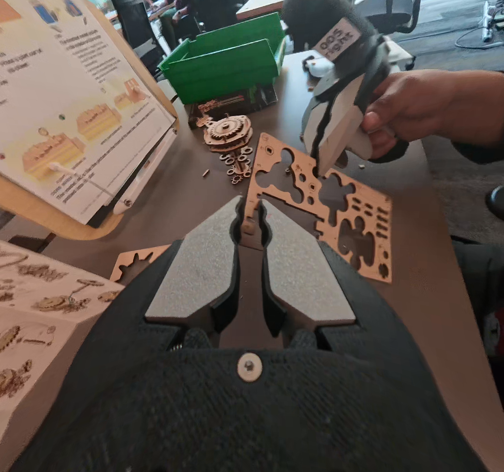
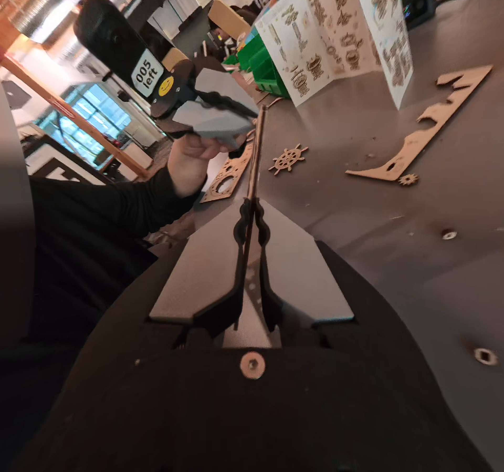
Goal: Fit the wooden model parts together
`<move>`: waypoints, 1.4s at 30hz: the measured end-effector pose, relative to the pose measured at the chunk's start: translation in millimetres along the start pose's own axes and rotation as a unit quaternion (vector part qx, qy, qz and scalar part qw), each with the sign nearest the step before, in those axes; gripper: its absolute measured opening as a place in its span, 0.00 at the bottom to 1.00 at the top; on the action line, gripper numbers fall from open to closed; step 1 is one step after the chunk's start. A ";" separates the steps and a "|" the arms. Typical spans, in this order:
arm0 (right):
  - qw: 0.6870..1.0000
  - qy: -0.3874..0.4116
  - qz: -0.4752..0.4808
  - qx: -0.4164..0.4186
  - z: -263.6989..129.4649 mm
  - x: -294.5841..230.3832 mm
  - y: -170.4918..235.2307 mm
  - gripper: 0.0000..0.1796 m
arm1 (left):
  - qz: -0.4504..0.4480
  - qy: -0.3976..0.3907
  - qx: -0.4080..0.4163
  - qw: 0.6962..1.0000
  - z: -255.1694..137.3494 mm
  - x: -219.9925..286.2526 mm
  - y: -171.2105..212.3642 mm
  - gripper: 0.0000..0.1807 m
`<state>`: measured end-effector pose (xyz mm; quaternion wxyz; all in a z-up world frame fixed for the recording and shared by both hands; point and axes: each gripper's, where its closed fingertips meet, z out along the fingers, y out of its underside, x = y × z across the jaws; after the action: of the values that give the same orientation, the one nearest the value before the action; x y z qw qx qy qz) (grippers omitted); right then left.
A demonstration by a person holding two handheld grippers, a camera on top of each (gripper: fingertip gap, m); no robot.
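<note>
**You hold the punched wooden sheet between both tongs, its near corner in the left and its far edge in the right.**

In the left wrist view your left gripper [image 1: 250,214] sits centre frame, jaws narrowly parted around the corner tab of the wooden sheet [image 1: 321,207]; whether the pads actually pinch it, you cannot tell from here. Your right gripper [image 1: 319,171], upper right, comes down steeply onto the sheet's far edge, your hand [image 1: 425,109] wrapped on its handle. The right wrist view shows that gripper [image 2: 250,205] closed on the sheet [image 2: 256,153], seen edge-on. This two-point hold probably steadies the sheet so a part can be freed. The half-built gear model [image 1: 231,137] waits above centre on the table [image 1: 169,207], below the green bin [image 1: 226,63].
</note>
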<state>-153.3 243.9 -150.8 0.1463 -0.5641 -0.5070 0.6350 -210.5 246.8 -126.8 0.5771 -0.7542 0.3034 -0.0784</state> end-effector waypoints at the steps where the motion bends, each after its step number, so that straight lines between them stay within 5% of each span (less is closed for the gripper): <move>1: 1.000 0.014 -0.014 0.008 -2.0 1.5 -5.2 0.00 | -0.026 -0.020 0.007 0.999 -4.3 -8.7 -1.5 0.00; 7: 0.986 0.027 -0.072 0.146 -17.6 -10.7 -44.4 0.00 | -0.160 -0.020 0.085 0.983 -42.0 -40.0 -12.2 0.27; 11: 0.969 0.039 -0.102 0.222 -2.1 -25.9 -57.1 0.00 | -0.271 0.135 0.104 0.947 -42.2 -14.2 -12.5 0.40; 14: 0.970 0.021 -0.116 0.214 23.5 -33.2 -51.3 0.00 | -0.304 0.206 0.107 0.924 -36.7 2.9 -12.5 0.33; 20: 0.974 0.006 -0.112 0.195 31.1 -28.1 -47.7 0.00 | -0.280 0.223 0.079 0.930 -18.5 26.0 1.9 0.05; 32: 0.990 -0.026 -0.056 0.126 28.7 -14.8 -37.5 0.00 | -0.291 0.216 0.087 0.928 -4.9 33.5 -2.4 0.01; 35: 0.991 -0.018 -0.068 0.116 30.1 -12.7 -43.3 0.10 | -0.297 0.202 0.087 0.929 -2.6 31.6 -2.2 0.01; 42: 0.994 -0.035 -0.087 0.064 45.2 -15.5 -40.2 0.01 | -0.296 0.189 0.078 0.933 0.1 31.9 -0.2 0.01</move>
<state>-203.0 228.4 -116.3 0.2190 -0.4848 -0.5174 0.6703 -184.7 229.5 -134.1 0.5167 -0.7334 0.1628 -0.4107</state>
